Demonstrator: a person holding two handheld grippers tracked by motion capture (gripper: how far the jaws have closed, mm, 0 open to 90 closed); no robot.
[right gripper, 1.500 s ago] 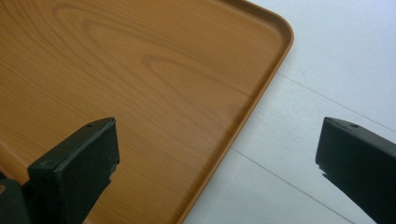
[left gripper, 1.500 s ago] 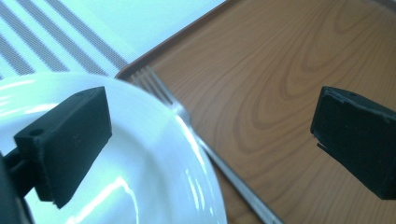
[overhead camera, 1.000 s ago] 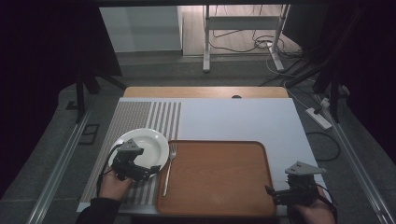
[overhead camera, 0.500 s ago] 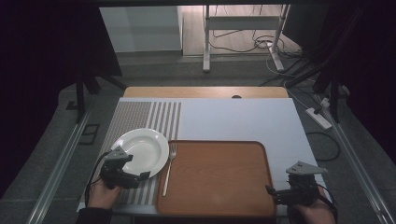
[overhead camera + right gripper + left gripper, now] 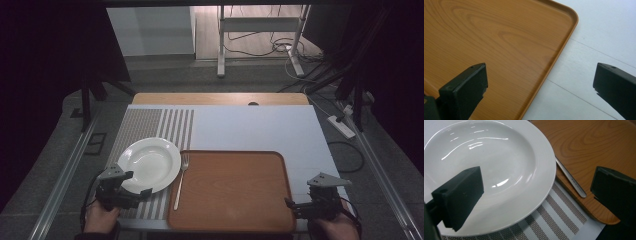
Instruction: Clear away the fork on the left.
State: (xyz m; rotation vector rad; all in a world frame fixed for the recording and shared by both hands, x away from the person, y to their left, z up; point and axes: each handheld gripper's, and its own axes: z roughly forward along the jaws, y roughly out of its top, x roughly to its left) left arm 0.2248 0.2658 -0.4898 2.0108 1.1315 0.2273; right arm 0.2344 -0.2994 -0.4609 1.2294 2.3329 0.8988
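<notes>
Left gripper view has your left gripper (image 5: 536, 202) with jaws wide apart over the near rim of the white plate (image 5: 499, 165), which sits just left of the wooden tray (image 5: 230, 190), the fork (image 5: 181, 181) between them. If you mean to lift the plate, straddle its rim squarely before closing. Your right gripper (image 5: 540, 90), also apart and empty, hovers at the tray's near right corner.
</notes>
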